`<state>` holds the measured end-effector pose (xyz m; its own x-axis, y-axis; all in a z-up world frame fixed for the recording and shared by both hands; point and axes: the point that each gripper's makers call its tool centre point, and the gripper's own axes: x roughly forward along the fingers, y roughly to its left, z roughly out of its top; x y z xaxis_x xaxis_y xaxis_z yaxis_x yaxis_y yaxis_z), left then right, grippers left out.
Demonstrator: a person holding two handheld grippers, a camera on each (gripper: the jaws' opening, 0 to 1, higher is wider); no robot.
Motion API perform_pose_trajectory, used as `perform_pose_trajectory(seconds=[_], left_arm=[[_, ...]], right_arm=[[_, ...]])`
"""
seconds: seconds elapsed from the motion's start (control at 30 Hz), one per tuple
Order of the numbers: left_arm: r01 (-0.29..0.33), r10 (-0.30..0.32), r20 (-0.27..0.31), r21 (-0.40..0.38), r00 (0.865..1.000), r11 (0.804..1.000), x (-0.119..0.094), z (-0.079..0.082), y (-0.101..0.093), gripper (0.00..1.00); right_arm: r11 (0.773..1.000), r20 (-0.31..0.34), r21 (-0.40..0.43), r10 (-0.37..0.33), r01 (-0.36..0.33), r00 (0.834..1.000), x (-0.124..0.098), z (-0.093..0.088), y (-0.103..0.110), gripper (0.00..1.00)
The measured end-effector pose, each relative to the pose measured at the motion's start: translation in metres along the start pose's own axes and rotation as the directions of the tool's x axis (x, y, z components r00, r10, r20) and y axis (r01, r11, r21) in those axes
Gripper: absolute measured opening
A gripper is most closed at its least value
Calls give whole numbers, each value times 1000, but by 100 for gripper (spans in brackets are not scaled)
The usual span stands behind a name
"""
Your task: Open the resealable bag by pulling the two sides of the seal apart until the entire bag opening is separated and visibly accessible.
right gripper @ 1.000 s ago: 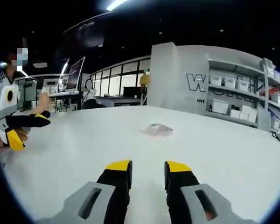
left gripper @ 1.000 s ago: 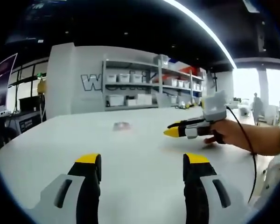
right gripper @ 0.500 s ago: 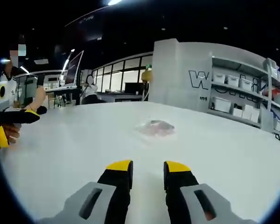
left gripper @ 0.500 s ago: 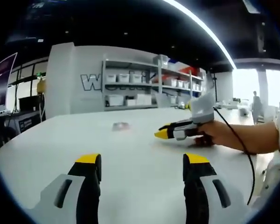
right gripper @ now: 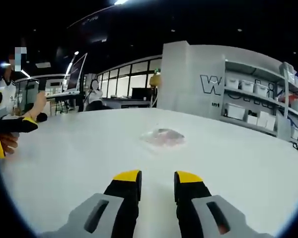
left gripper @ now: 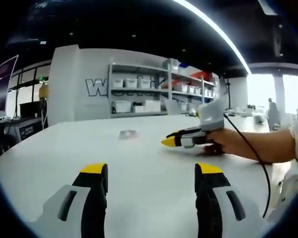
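A small clear resealable bag (left gripper: 128, 134) with something pinkish inside lies flat on the white table (left gripper: 139, 193), well beyond my left gripper (left gripper: 151, 171). The left jaws stand wide open with nothing between them. My right gripper (left gripper: 170, 140), held in a hand (left gripper: 223, 143), comes in from the right, pointing at the bag and a short way short of it. In the right gripper view the bag (right gripper: 163, 136) lies ahead of my right gripper (right gripper: 157, 177), whose jaws are a narrow gap apart and hold nothing. My left gripper (right gripper: 18, 134) sits at the left edge of that view.
Shelves with white bins (left gripper: 154, 94) stand past the table's far edge. A monitor (right gripper: 73, 77) and a seated person (right gripper: 94, 94) are off to the side. A black cable (left gripper: 260, 163) trails from the right gripper over the table's right side.
My right gripper has moved forward across the table toward the bag, which now looks larger in its view. The left gripper has stayed still. The bag has not moved.
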<state>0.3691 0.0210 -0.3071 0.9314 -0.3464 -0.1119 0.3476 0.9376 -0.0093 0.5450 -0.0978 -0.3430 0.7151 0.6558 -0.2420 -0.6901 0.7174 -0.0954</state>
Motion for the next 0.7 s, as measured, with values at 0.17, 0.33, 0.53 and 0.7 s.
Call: perform_pose_trajectory(seconds=[0.17, 0.33, 0.53, 0.7], left_arm=[[0, 0, -4, 0, 1000, 1000, 0, 0, 0, 71], [0, 0, -4, -2, 1000, 1000, 0, 1, 0, 71], [4, -4, -4, -4, 1000, 1000, 1, 3, -1, 71], [3, -3, -6, -4, 1000, 1000, 1, 3, -1, 71]], right_arm=[[1000, -7, -3, 0, 0, 1000, 8, 2, -3, 24], [1000, -10, -8, 1, -1, 1000, 17, 6, -6, 24], [1000, -17, -21, 9, -9, 1000, 28, 9, -5, 23], [999, -21, -32, 15, -15, 1000, 41, 11, -8, 23]])
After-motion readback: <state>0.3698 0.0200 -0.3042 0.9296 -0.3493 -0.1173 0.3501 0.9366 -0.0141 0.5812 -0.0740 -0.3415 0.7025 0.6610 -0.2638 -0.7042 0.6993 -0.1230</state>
